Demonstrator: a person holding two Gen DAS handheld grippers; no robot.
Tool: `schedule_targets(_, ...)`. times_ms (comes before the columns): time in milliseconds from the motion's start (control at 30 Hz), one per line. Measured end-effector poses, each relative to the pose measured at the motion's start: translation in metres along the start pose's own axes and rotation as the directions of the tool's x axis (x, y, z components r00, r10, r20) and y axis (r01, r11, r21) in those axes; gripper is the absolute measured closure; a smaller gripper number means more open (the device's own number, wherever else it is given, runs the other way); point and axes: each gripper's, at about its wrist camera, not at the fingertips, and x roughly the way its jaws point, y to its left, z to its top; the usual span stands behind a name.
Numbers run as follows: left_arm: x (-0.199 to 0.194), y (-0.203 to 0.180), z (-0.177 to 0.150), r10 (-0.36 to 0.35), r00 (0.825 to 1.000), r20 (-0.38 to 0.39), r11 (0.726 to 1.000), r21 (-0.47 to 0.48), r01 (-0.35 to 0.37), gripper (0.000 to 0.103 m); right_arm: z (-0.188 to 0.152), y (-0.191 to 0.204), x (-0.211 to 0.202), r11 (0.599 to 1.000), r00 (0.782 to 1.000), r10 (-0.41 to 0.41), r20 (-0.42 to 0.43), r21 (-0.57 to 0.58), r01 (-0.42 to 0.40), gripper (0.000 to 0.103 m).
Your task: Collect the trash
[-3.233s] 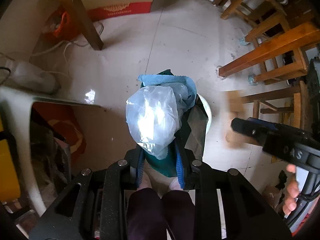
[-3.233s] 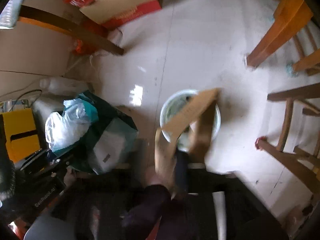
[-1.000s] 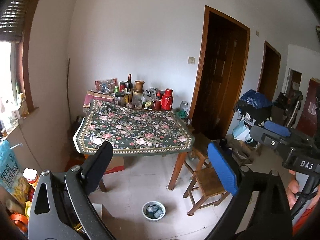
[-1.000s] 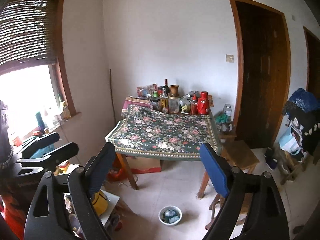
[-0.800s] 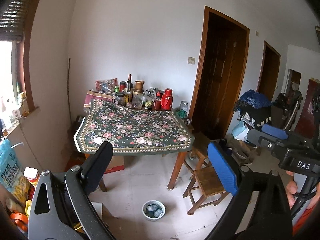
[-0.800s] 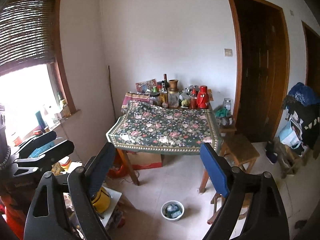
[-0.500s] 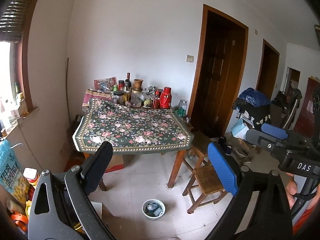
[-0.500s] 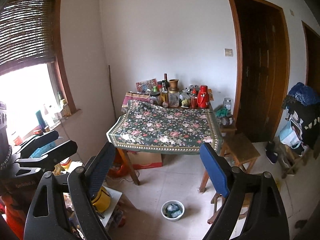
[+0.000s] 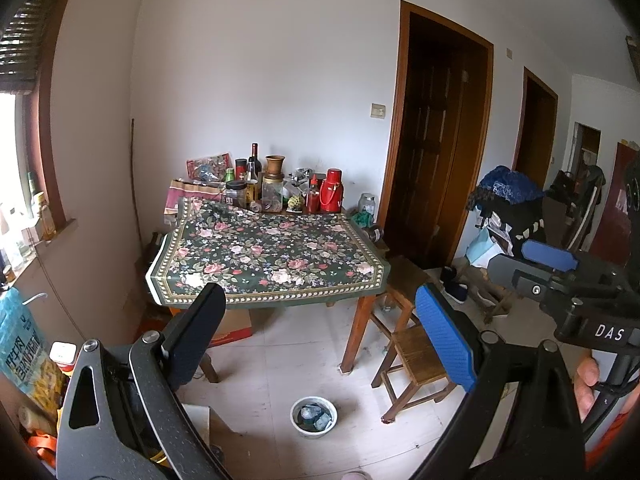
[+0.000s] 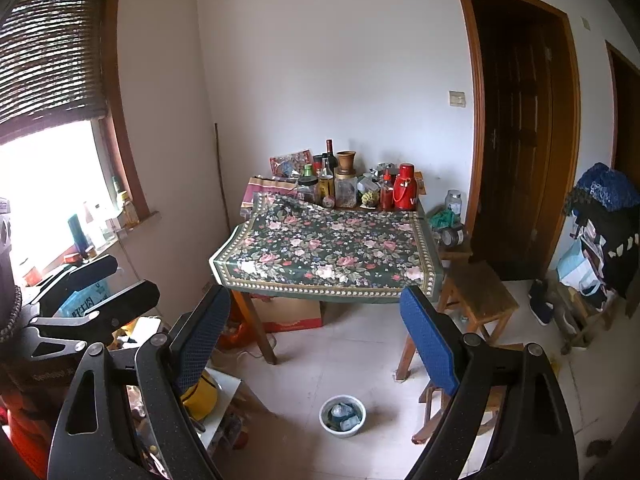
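We hold the left gripper (image 9: 320,332) up over the room with its jaws spread wide and nothing between them. Its black finger (image 9: 194,334) stands on one side and its blue-padded finger (image 9: 444,336) on the other. Below the gap between them, down on the pale tiled floor, sits the white bin (image 9: 314,417), small and round, with crumpled bluish trash (image 9: 315,416) inside it. It is well apart from the fingertips.

Our right gripper (image 10: 316,332) is also spread wide and empty, with its blue pads facing each other. The same white bin (image 10: 343,416) lies on the floor below and between its fingers, a little nearer the blue-padded finger (image 10: 430,344).

Beyond both grippers stands the table (image 9: 264,256) under a dark floral cloth. At its far edge are bottles, jars and a red flask (image 9: 331,197). A wooden stool (image 9: 416,360) stands just behind the left gripper's blue finger. A cardboard box (image 10: 290,316) lies under the table. Past the right gripper's blue finger we see a second stool (image 10: 476,300) and dark wooden doors (image 10: 516,128).

In the left wrist view the right gripper juts in from the right side, with a hand (image 9: 586,380) on its handle. In the right wrist view the left gripper shows at the left edge, its fingers parted.
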Motion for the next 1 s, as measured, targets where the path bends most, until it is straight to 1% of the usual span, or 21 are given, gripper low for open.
schedule_targets(500,-0.0009,0.0028,0.0015,0.003,1.000,0.000,1.000,-0.009,-0.003,0.007,0.0032,-0.0026,-0.0007,1.000,1.000,0.004,-0.012,-0.008,-0.004,0.018)
schedule_targets(700,-0.0006,0.0032,0.0016,0.001,1.000,0.003,1.000,-0.009,-0.001,0.003,0.0032,-0.0028,-0.0008,1.000,1.000,0.003,-0.013,-0.008,-0.004,0.018)
schedule_targets(1000,0.0009,0.0038,0.0013,-0.004,1.000,0.000,1.000,-0.024,0.004,0.003,0.0033,-0.0027,-0.0014,1.000,1.000,0.001,-0.018,-0.011,-0.002,0.018)
